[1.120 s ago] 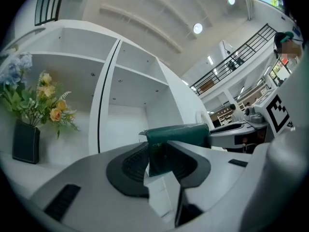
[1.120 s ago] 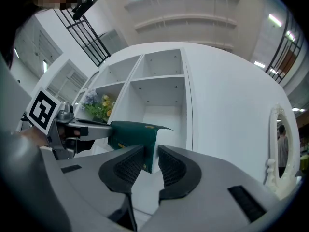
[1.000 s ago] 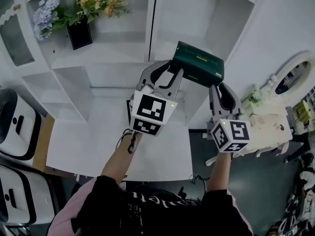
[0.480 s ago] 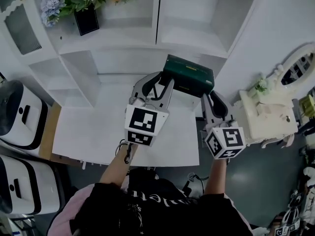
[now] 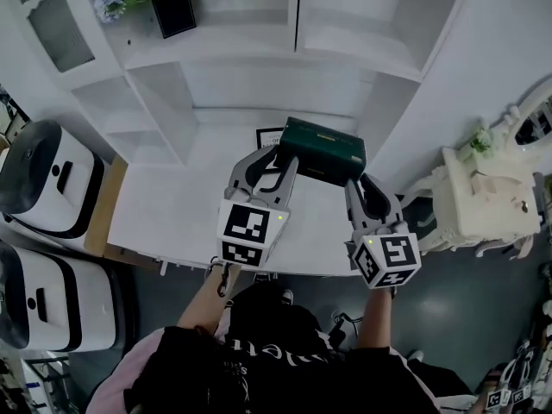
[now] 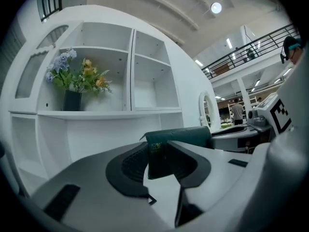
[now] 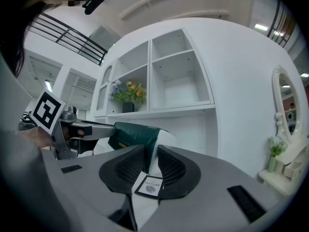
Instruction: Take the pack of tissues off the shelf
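The dark green pack of tissues [image 5: 321, 151] hangs in the air over the white desk, clear of the shelf, held at both ends. My left gripper [image 5: 274, 155] is shut on its left end; in the left gripper view the pack [image 6: 164, 149] sits pinched between the black pads [image 6: 130, 166]. My right gripper [image 5: 366, 184] is shut on the right end. In the right gripper view the pack [image 7: 130, 135] runs off to the left, and its white end flap with a small label [image 7: 148, 185] is clamped between the jaws. The left gripper [image 7: 72, 129] shows there at the pack's far end.
The white shelf unit [image 5: 345, 33] stands behind, with a black vase of flowers [image 5: 175, 9] at its upper left. A small framed card [image 5: 266, 136] stands on the white desk [image 5: 172, 205]. White machines [image 5: 43, 179] sit at the left, an ornate white table [image 5: 483, 205] at the right.
Both grippers have carried the pack out of the shelf compartment and back toward the person, over the desk. The grip on both ends looks unchanged.
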Tool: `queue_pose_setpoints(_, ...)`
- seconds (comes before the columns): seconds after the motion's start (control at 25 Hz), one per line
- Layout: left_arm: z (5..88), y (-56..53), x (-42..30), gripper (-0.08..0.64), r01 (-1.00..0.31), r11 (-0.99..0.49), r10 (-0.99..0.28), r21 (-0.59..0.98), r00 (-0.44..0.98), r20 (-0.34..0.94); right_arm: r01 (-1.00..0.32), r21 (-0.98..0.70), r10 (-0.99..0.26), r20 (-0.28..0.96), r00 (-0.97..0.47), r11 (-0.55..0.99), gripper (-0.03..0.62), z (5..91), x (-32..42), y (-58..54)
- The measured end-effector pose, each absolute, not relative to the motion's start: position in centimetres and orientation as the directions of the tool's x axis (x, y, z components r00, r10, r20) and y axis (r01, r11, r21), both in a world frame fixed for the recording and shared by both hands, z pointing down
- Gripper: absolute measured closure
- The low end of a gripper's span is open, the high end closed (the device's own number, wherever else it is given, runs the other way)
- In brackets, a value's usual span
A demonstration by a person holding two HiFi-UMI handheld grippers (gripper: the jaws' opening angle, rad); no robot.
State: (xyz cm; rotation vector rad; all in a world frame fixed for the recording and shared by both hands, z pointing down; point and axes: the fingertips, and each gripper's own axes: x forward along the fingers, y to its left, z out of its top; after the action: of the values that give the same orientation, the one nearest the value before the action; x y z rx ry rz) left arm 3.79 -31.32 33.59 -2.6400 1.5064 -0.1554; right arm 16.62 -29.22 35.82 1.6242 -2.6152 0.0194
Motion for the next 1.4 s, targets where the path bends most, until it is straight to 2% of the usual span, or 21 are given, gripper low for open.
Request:
queue_pose_setpoints(0.56, 36.1, -29.1, -0.6, 0.437, -0.873, -0.480, -0.877, -0.082, 0.475, 0.070, -0.896, 0.016, -0.892, 0.098, -0.440, 0.444, 0.483, 37.8, 12.4, -26.9)
queue_pose_setpoints(1.4, 39.0, -16.5, -17.4, 0.437, -0.856, -0.516, -0.853, -0.007, 0.514, 0.090, -0.915, -0.019, -0.909, 0.116, -0.401, 0.402, 0.483, 39.9, -4.2, -14.1)
